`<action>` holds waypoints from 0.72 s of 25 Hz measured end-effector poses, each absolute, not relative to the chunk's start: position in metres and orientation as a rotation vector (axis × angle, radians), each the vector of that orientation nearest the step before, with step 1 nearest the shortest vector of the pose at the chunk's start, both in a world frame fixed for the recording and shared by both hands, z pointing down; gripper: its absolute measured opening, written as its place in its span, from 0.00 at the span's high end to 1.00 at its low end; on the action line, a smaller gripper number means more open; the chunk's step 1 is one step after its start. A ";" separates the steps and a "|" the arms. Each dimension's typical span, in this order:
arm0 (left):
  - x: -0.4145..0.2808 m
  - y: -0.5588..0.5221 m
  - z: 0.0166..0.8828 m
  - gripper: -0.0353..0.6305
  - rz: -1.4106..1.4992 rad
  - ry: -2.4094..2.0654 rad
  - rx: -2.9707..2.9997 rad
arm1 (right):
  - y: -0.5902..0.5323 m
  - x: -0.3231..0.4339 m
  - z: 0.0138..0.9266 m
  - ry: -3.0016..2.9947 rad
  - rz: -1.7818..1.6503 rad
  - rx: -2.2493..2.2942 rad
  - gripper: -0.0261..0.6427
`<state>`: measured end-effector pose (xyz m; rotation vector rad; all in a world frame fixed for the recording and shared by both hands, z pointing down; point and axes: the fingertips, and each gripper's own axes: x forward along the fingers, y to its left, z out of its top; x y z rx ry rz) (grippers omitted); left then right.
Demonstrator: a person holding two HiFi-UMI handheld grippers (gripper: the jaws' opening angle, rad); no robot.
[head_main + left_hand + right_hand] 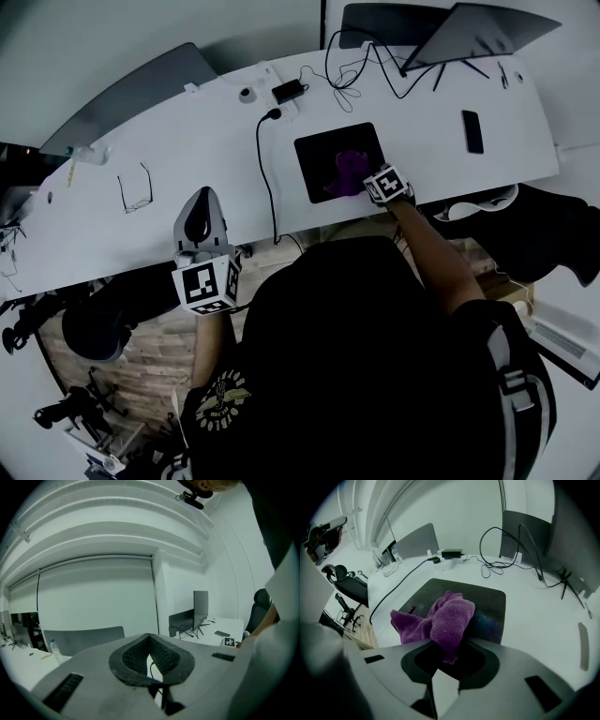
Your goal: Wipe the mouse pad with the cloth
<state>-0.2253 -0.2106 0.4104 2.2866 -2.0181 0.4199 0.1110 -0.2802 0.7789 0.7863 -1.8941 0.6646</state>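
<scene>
— What do the right gripper's (449,645) jaws hold?
— They are clamped on a bunched fold of the purple cloth (440,618). The rest of the cloth spills out ahead of them and to the left.
— And where does the cloth lie?
— On the dark mouse pad (490,603), over its near half. In the head view the right gripper (364,180) is at the pad's near right corner, with the cloth (349,169) just ahead of it on the mouse pad (314,150).
— The left gripper (150,641)?
— Its jaws are pressed together with nothing between them. It sits well apart from the pad, the left gripper (200,204) at the near edge of the white desk (187,131).
— What lies around them?
— A black cable (265,178) runs across the desk between the two grippers, just left of the pad. A pair of glasses (136,187) lies further left, and a phone (472,131) lies to the right of the pad.
</scene>
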 end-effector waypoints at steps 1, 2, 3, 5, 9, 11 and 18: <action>-0.221 -0.216 0.410 0.94 0.417 -2.009 2.298 | -0.282 0.118 0.779 -1.886 0.666 0.796 0.83; -0.216 -0.221 0.410 0.94 0.414 -2.000 2.309 | -0.284 0.124 0.779 -1.879 0.668 0.805 0.83; -0.212 -0.227 0.410 0.94 0.409 -1.992 2.319 | -0.286 0.131 0.779 -1.872 0.670 0.814 0.83; -0.204 -0.236 0.410 0.94 0.400 -1.979 2.333 | -0.289 0.145 0.779 -1.855 0.676 0.830 0.83; -0.192 -0.250 0.410 0.94 0.386 -1.960 2.350 | -0.294 0.167 0.778 -1.831 0.682 0.859 0.83; -0.188 -0.255 0.410 0.94 0.379 -1.956 2.356 | -0.296 0.176 0.777 -1.815 0.679 0.867 0.83; -0.179 -0.274 0.395 0.94 0.351 -1.956 2.400 | -0.302 0.193 0.741 -1.864 0.632 0.915 0.83</action>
